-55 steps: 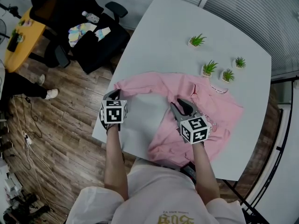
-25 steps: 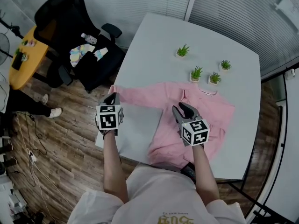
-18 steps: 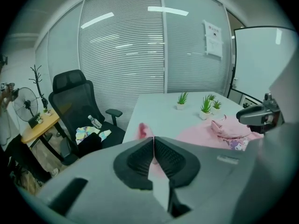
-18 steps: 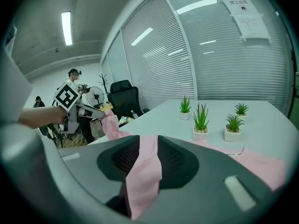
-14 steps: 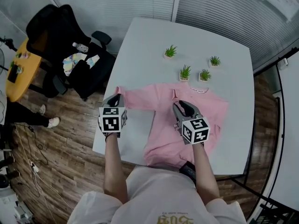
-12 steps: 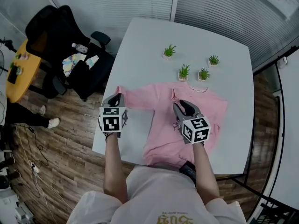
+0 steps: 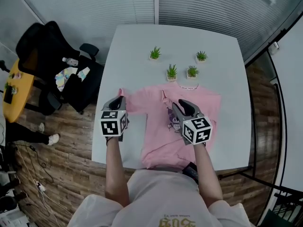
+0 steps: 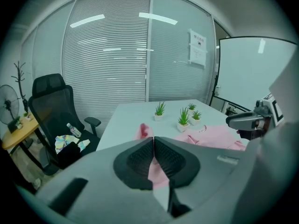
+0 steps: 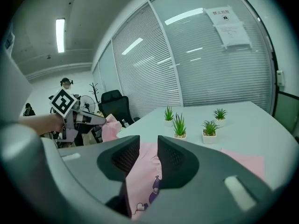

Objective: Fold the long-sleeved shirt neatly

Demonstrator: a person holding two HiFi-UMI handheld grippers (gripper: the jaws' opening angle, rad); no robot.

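My left gripper (image 7: 119,100) is clamped on a sleeve of the pink long-sleeved shirt (image 7: 154,141), which is spread on the white rectangular table (image 7: 132,41). My right gripper (image 7: 182,107) pinches its chest fabric. Four small potted green plants (image 7: 171,72) stand beyond.

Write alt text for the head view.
Seen from above, a person holds a pink long-sleeved shirt spread on a white table, the left gripper pinching a sleeve near the table's left edge and the right gripper gripping fabric by the purple print. Four small potted green plants stand beyond the shirt; a black office chair sits left.
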